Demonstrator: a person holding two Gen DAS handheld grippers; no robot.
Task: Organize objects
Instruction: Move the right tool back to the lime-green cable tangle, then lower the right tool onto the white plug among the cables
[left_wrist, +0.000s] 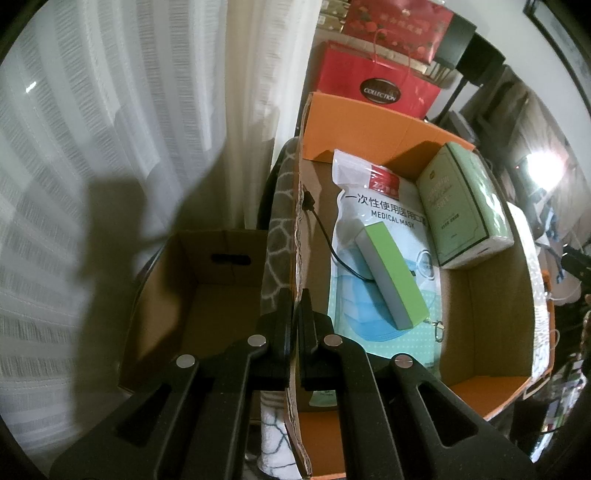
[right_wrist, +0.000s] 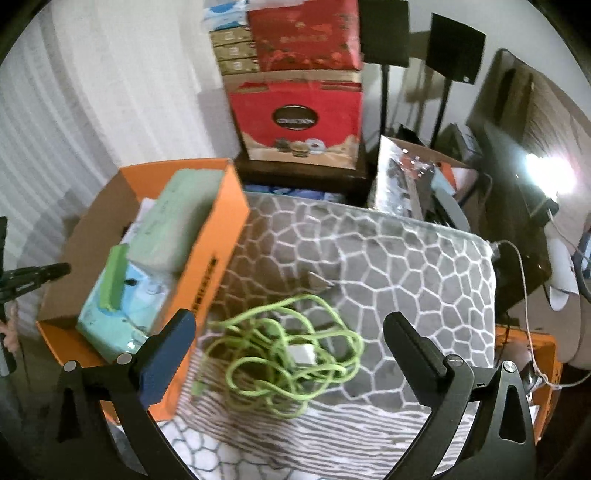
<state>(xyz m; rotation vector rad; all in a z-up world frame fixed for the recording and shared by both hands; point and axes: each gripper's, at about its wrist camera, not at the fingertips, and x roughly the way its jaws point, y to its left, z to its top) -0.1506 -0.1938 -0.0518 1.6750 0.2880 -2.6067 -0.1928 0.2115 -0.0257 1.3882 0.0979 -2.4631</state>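
cable (right_wrist: 284, 354), a green tangle, lies on the patterned cloth (right_wrist: 388, 258) between the spread fingers of the right gripper (right_wrist: 290, 354). left gripper (left_wrist: 295, 314) pinches the orange box (left_wrist: 297, 206) wall; mask pack (left_wrist: 369, 229) inside.

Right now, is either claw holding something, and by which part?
The left claw is shut on the side wall of the orange cardboard box, at its top edge. The right claw is open above the green cable, holding nothing.
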